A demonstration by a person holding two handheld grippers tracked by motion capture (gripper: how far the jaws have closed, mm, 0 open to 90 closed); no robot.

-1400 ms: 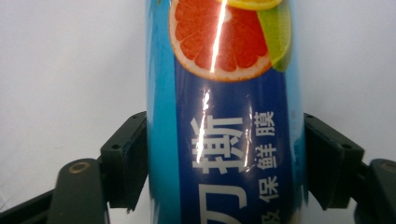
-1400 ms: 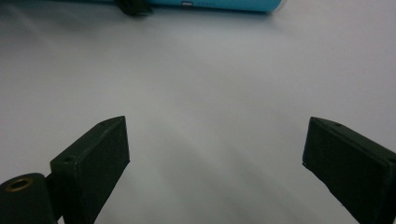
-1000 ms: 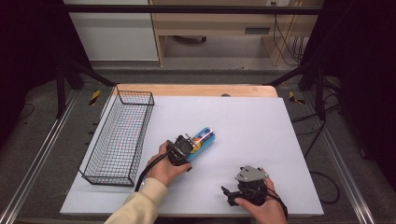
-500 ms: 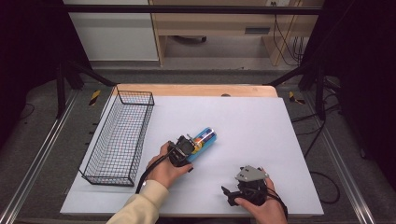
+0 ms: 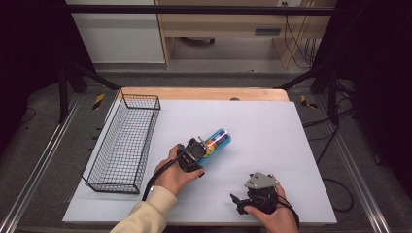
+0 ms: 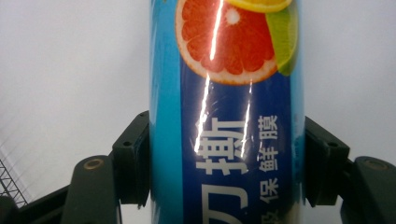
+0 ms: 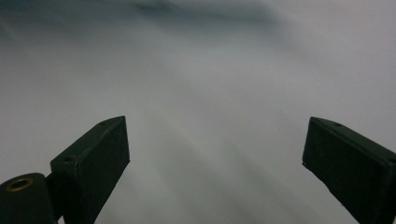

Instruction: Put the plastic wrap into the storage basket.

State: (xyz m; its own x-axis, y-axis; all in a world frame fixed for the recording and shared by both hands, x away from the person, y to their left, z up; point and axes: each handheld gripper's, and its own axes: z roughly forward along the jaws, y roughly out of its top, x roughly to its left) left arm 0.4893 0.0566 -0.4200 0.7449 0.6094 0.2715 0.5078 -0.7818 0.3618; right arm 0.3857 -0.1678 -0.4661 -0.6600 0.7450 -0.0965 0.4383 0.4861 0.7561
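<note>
Lab recording bay: white worktop (image 5: 272, 131) inside black metal framing (image 5: 204, 8), dark curtains at both sides, loose cables (image 5: 296, 39) by a wooden bench behind.

Cream sleeve (image 5: 145, 213); black tools, grey three-cornered plate (image 5: 261, 180).

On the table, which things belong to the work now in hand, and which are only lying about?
Likely in the job:
- blue can, clamped between the left gripper's jaws
- wire basket, standing near it, perhaps its goal

Lying about:
- right gripper, open, holding nothing
- yellow-black strips beside the table
</note>
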